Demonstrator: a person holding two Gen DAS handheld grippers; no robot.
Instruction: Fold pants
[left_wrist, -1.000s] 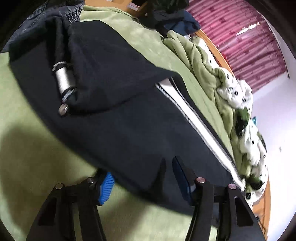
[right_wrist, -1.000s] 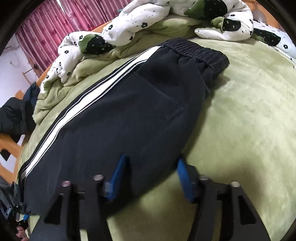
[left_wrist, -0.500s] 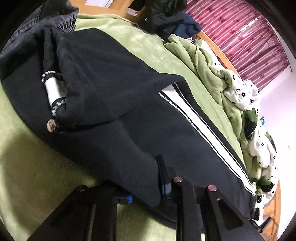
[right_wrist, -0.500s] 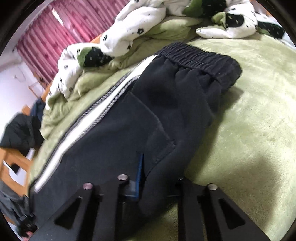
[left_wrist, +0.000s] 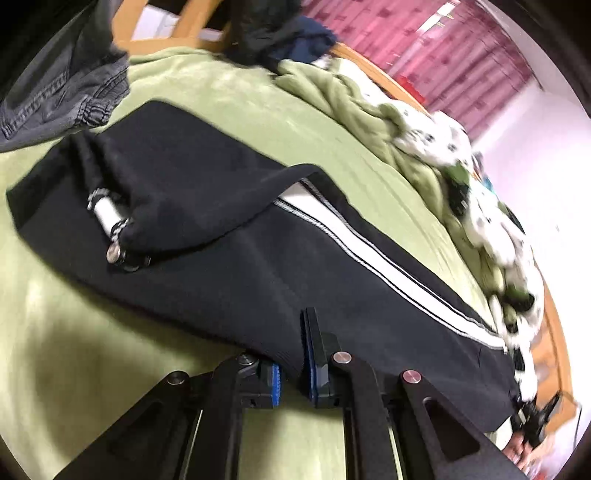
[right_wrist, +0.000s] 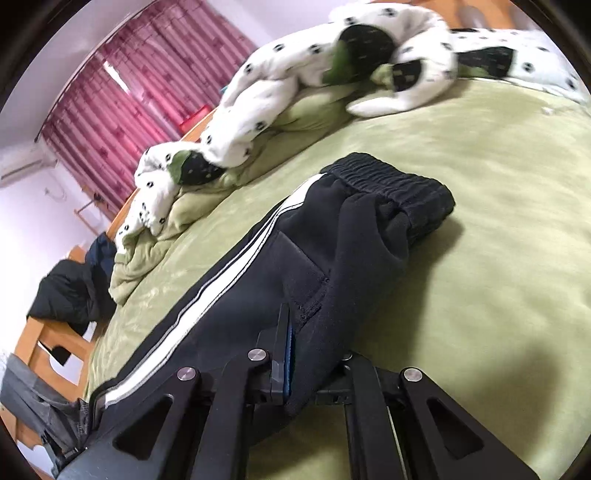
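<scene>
Black pants (left_wrist: 229, 280) with white side stripe, spread along green bedspread (left_wrist: 66, 354). Left gripper (left_wrist: 291, 369) clamped on near edge fold. Right gripper (right_wrist: 314, 373) clamped on fabric below waistband (right_wrist: 395, 188). Spotted quilt (right_wrist: 295, 74) bunched far.

Pants (left_wrist: 229, 258) on bed (left_wrist: 55, 332), quilt (right_wrist: 295, 74) behind.

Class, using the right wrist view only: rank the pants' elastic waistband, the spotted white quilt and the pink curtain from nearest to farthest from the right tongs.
1. Elastic waistband: just ahead of the right tongs, slightly right, on the green bedspread.
2. Spotted white quilt: beyond it, bunched along the bed's far edge.
3. Pink curtain: farthest, upper left, behind the bed.
</scene>
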